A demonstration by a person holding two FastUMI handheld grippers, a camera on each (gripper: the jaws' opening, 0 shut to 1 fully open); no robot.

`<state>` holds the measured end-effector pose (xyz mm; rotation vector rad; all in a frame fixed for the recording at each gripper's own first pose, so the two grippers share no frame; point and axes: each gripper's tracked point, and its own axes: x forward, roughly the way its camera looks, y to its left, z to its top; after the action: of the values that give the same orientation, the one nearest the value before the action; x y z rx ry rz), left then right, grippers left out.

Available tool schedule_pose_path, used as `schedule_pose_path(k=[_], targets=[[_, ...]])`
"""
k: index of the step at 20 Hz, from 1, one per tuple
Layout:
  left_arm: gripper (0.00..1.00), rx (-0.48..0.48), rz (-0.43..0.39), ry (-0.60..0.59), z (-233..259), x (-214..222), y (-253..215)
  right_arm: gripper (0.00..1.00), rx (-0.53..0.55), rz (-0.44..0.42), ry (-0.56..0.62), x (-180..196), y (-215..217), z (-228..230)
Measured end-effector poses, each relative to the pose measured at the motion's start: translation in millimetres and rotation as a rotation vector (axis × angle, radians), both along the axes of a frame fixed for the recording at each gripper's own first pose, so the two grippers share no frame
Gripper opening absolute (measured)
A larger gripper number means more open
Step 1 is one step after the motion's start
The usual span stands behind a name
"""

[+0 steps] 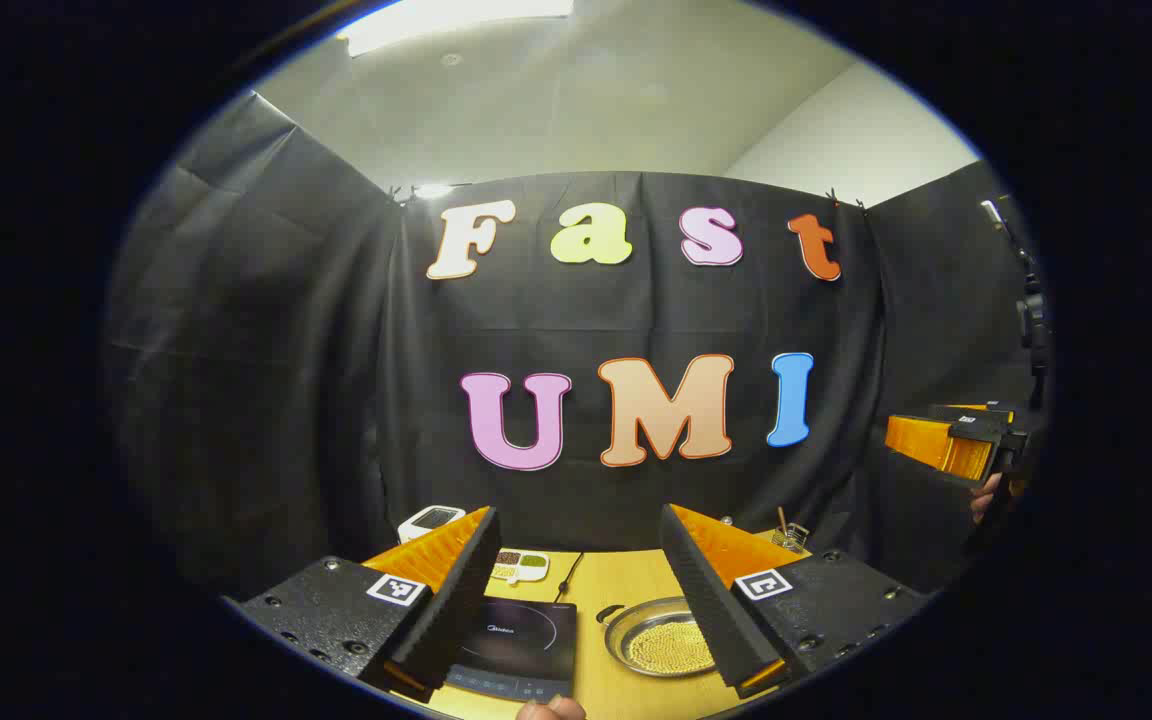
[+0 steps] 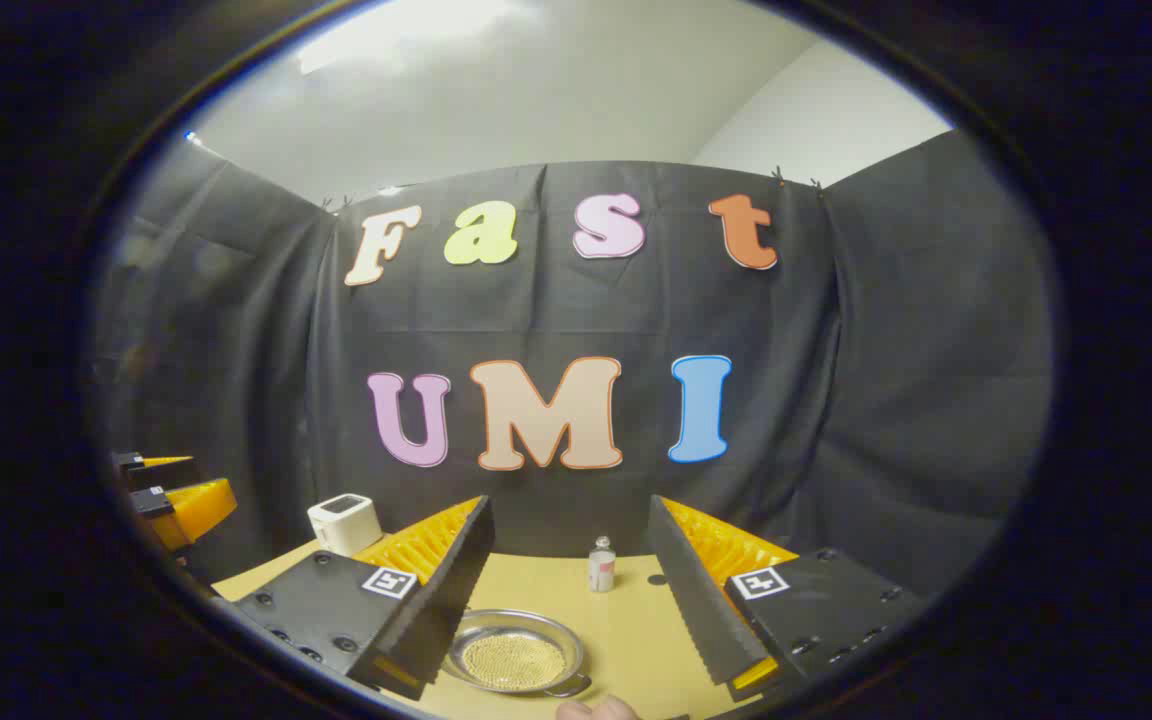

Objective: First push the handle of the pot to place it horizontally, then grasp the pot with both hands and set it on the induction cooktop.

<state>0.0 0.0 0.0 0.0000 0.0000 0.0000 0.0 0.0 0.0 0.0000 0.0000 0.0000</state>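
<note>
- On the worktop, low in your left gripper view, the pot sits just to the right of the induction cooktop, near it but not on it.
- Your left hand-held gripper is spread wide, holds nothing and hangs above the worktop, with the cooktop and the pot both showing between its fingers.
- Your right hand-held gripper is likewise spread and empty; in the right gripper view the pot lies below and between its fingers.
- One short dark handle shows at the pot's far-left rim in the left gripper view, and a handle shows at the near rim in the right gripper view, so it looks set on a slant, though the fisheye makes that hard to be sure of.
- By my reading you are at the very start: the handle push is not yet done and the pot is untouched.
- Next, bring one hand-held gripper down beside a handle and nudge it until the two handles lie level across you; keep the push light so the pot turns rather than slides.
- Mind the small bottle behind the pot and the seasoning dish behind the cooktop as you come down.
</note>
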Motion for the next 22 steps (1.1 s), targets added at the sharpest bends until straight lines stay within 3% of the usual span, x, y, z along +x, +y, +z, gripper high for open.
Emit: schedule_pose_path(k=[22], targets=[[0.99, 0.009, 0.001, -0.010, 3, -1, 3, 0.99, 0.022, 0.039, 0.024, 6, 16, 2]])
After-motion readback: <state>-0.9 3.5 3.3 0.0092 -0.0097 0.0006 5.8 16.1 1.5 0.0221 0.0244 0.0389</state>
